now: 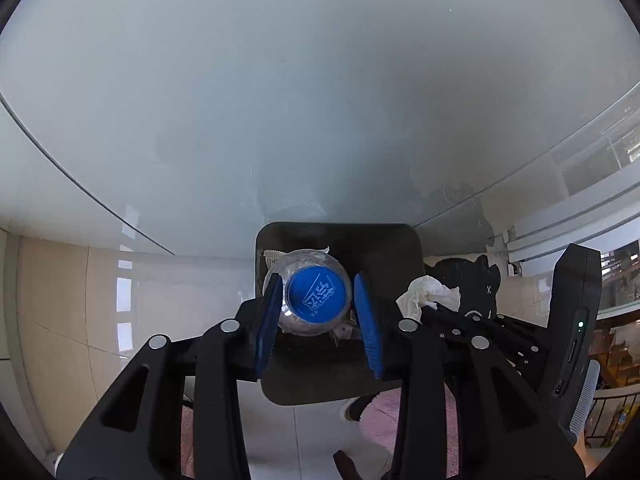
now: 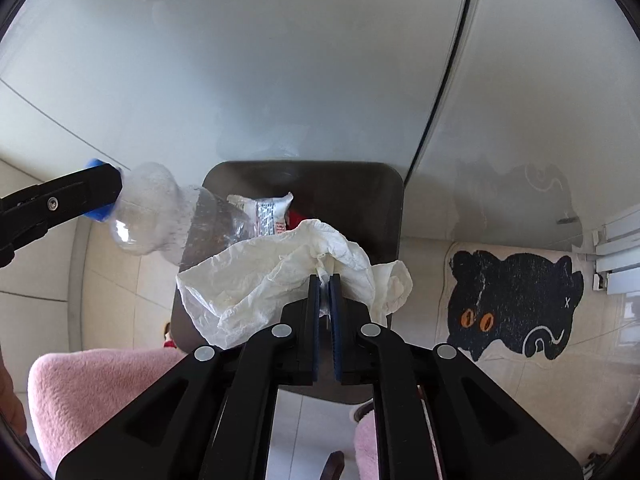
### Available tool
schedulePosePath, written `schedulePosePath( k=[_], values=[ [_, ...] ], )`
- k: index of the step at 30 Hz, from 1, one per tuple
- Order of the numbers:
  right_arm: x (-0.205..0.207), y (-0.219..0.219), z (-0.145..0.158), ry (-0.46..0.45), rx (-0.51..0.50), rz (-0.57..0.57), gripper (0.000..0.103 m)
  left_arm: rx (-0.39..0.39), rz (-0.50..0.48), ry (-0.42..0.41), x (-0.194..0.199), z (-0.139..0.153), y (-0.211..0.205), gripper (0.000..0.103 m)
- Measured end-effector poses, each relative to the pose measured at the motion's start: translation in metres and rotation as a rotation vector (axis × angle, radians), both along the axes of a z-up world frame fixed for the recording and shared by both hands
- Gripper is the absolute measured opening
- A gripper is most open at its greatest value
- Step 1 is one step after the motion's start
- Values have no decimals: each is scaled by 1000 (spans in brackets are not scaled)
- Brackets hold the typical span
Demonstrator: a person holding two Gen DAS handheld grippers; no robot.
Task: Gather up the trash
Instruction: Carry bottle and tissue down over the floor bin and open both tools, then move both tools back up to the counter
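Observation:
My left gripper [image 1: 316, 294] is shut on a clear plastic bottle [image 1: 298, 266] with a blue cap [image 1: 316, 289], held neck-end toward the camera over a dark bin [image 1: 380, 248]. In the right wrist view the bottle [image 2: 160, 216] tilts down into the bin [image 2: 372, 200], held at its cap by the left gripper [image 2: 96, 194]. My right gripper [image 2: 325, 280] is shut on a crumpled white tissue [image 2: 256, 280] above the bin's front. A printed wrapper [image 2: 268, 212] lies inside the bin. The tissue also shows in the left wrist view [image 1: 428, 294].
The bin stands on a tiled floor against a pale glossy wall [image 2: 280, 60]. A black cat-shaped mat [image 2: 516, 300] lies to the right. Pink fleece-clad legs [image 2: 92, 392] are below the grippers. A window ledge [image 1: 580, 220] is at the right.

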State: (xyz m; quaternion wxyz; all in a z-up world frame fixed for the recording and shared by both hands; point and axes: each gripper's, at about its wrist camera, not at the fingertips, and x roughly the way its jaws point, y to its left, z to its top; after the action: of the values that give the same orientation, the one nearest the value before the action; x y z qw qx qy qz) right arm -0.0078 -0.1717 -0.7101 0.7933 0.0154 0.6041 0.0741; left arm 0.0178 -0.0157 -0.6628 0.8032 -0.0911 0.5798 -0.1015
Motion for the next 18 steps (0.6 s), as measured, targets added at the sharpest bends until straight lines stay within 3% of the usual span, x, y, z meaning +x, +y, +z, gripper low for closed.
schedulePosePath(
  k=[1,2,3,5,9,11,18],
  values=[
    [3,0,0,-5,2,-4,40,-3,5,-6,0,0,1,48],
    [4,-1,0,-16,9,-10,72,-8,6,-15,1,2,2,50],
    [5,-2,2,-40,16,-18,78,-7,5,-19,3,3,2,50],
    [6,-3,6,-77,14,-19,78,-9,6,-30,4,6,2,62],
    [6,-3,11,-92,26,-14,99,-27,14,-67,2,16,3,81],
    [5,-2,15,-100,35,-11,100,-34,12,-82,1,22,0,88],
    [2,-2,51,-165,36,-10,100,-42,21,-185,-7,72,-3,91]
  ],
)
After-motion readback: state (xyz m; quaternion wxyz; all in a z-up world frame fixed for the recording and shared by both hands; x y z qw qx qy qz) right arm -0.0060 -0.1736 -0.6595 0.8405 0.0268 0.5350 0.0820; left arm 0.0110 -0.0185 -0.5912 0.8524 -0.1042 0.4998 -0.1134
